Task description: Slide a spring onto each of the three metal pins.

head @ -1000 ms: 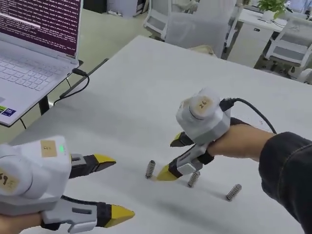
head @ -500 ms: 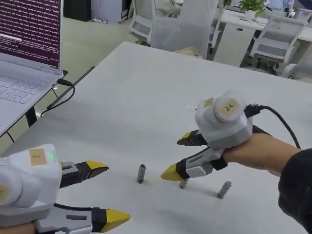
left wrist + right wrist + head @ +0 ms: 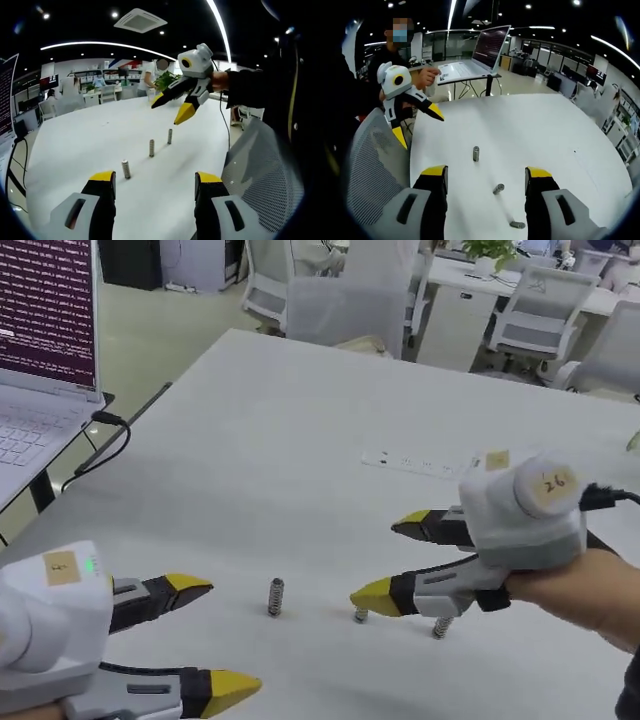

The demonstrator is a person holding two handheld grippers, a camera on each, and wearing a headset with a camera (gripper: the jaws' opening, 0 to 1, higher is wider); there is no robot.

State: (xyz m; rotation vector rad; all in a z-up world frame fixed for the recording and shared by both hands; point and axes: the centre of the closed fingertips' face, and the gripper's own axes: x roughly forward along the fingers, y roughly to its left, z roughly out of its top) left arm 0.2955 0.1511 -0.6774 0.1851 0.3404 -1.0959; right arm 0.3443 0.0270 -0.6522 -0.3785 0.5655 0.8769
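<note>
Springs (image 3: 276, 597) in row on table (image 3: 300, 420)

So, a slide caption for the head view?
Left gripper and right gripper, jaws open, near three springs on a white table.

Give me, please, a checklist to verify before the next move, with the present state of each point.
1. Left gripper open, holding nothing: ok.
2. Right gripper open, holding nothing: ok.
3. Three small grey metal coil springs, in the head view the left spring, middle spring and right spring, stand upright in a row on the white table: ok.
4. A metal pin inside each spring: cannot tell, the coils hide it.
5. Right gripper held above the springs, touching none: ok.
</note>
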